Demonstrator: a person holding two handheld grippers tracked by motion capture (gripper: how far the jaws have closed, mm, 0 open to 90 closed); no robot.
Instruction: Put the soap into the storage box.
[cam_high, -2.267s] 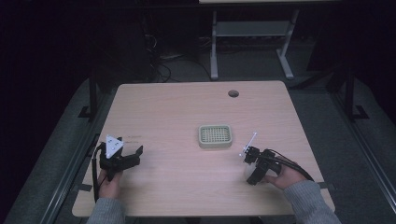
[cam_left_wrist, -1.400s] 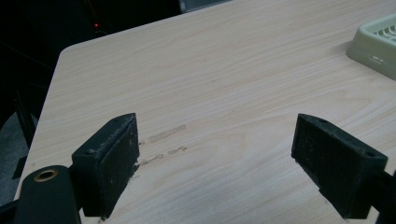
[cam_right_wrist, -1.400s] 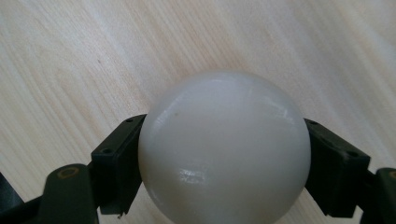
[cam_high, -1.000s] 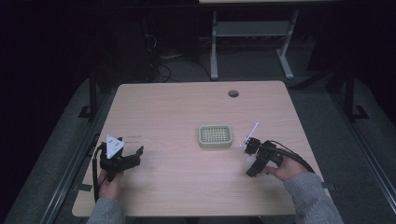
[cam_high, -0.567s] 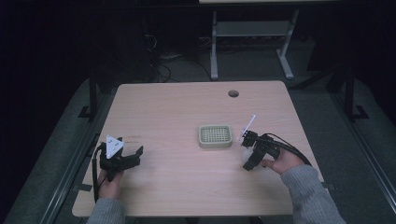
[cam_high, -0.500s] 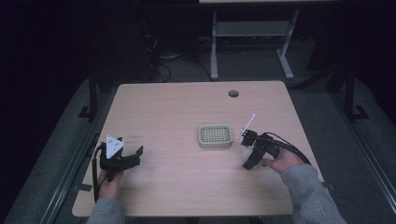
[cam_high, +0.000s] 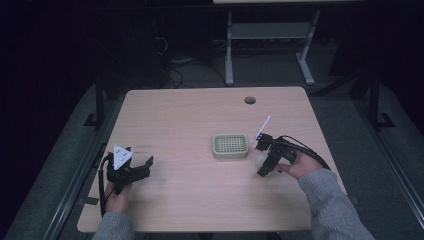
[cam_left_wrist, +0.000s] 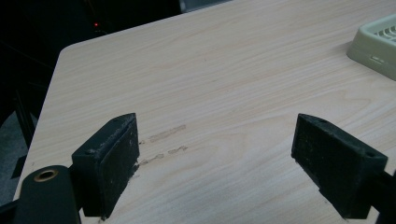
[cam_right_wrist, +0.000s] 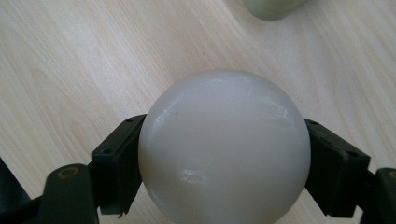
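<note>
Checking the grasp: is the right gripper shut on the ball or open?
Shut on it. In its own view the right gripper has both jaws pressed against the white ball, one on each side.
</note>
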